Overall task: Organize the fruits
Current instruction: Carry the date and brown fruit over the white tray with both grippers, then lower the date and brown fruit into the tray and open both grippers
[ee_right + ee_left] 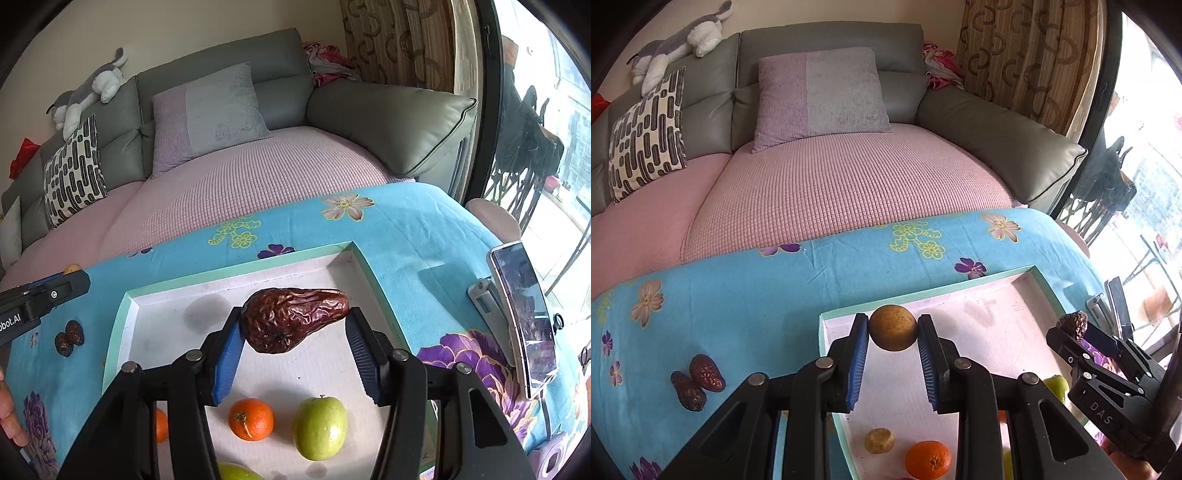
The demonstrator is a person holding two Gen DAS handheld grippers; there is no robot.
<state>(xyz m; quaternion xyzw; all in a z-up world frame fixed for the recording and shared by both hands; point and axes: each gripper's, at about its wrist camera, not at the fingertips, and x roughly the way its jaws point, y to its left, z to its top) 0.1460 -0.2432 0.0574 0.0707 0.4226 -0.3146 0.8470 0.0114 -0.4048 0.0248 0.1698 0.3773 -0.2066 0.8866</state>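
**Both grippers loaded over the tray, two dates left outside**

Left wrist: our left gripper point(893, 334) is clamped on a round tan longan point(893, 328), both pads touching it, held above the tray's point(827, 373) near-left corner. In the tray below we see another longan point(879, 440), an orange point(928, 459) and a sliver of green fruit point(1057, 384). Two dates point(697, 380) sit on the blue cloth point(746, 295) left of the tray, touching each other. The right gripper point(1078, 328) comes in from the right with a date in its tips; its body reads "DAS".

Right wrist: our right gripper point(293, 323) pinches a big wrinkled date point(293, 319) lengthwise, over the tray middle. Under it: an orange, a green fruit point(320, 428), part of a second of each at the frame edges. The left gripper's side shows "bot.AI", rest cut off. A phone point(524, 317) stands on a holder to the right.

Progress, our read: more than half done. Several fruits are in, two are in hand and not yet set down, and the pair of dates on the cloth is left.
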